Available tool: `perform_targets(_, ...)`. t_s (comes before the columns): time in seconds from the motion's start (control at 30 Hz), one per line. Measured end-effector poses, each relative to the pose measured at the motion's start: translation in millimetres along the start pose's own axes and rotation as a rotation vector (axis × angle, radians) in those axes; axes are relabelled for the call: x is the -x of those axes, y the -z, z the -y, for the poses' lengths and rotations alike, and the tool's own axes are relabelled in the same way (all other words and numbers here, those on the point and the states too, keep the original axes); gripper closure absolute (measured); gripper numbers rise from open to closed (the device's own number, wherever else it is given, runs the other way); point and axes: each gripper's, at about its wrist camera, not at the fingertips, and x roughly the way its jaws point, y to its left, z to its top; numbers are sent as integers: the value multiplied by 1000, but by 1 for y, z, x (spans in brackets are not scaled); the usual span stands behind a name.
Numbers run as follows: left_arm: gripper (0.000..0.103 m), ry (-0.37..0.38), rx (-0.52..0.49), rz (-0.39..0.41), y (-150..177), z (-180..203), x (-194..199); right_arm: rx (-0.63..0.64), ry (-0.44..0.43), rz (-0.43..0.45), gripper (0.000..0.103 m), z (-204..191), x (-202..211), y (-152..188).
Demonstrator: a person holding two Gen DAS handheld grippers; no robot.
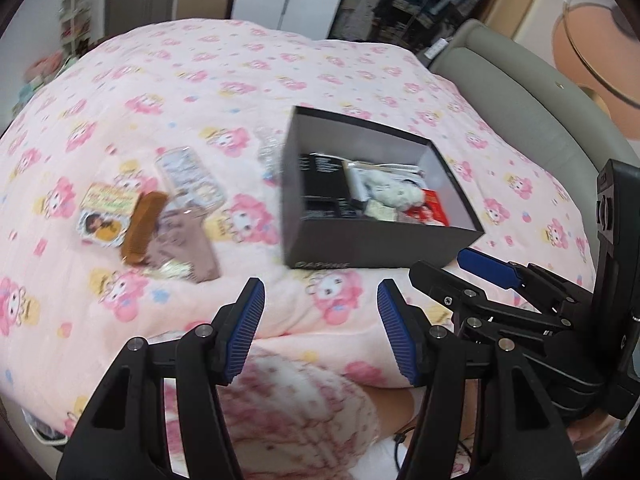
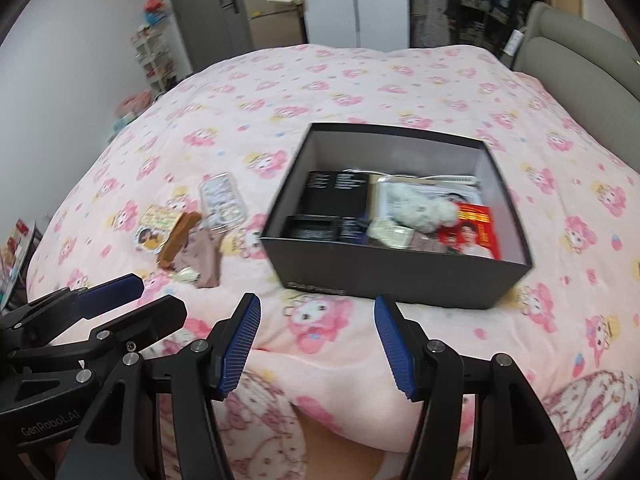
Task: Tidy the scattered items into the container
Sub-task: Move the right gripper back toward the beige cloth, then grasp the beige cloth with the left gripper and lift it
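Observation:
A dark grey open box (image 1: 380,248) (image 2: 400,276) stands on the pink bedcover. It holds a white plush (image 1: 394,194) (image 2: 420,208), a red booklet (image 2: 472,236) and black packs (image 2: 336,188). Left of the box lie a brown comb (image 1: 142,226) (image 2: 178,240), a cartoon card (image 1: 106,216) (image 2: 156,228), a clear case (image 1: 190,178) (image 2: 222,200) and a brownish pouch (image 1: 184,248) (image 2: 204,256). My left gripper (image 1: 320,286) (image 2: 160,296) hovers open over the near edge of the bed, nothing between its pads. My right gripper (image 2: 317,301) (image 1: 438,263) is open and empty beside it, just in front of the box.
A pink patterned bedcover (image 2: 360,80) spreads over the whole bed. A grey padded headboard (image 1: 520,92) runs along the right. A person's legs in patterned pyjamas (image 1: 304,400) are at the near edge. Wardrobes and shelves stand beyond the bed.

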Motion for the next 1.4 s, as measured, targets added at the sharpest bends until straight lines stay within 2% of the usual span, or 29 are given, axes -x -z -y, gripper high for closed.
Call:
perform_targets(0.33,43,-85,155,-9,15,-87,4,111,-118,-96,47,-76,-53,-10)
perform_targets(0.67,43,-94,254,-55,18,-146,-22,178,-122,-180,47,-118,-105,-18)
perform_targets(1.03,43,-30,367,-167,3,-193,-78,192,-150,-279,47,-127,-170,-24)
perform_targets(1.17,43,60,415,-191,-10,-207,-100,201,-146,-312,47,-128,-193,-27)
perform_targets(1.23,43,111,455,-230,-16,-216,-116,193,-145,-330,47,-126,-205,-30)
perform_targets(1.33,43,140,468,-266,-24,-221,-136,171,-161,-366,47,-124,-223,-31)
perform_targets(1.4,43,150,470,-290,-29,-220,-147,147,-202,-395,47,-124,-235,-32)
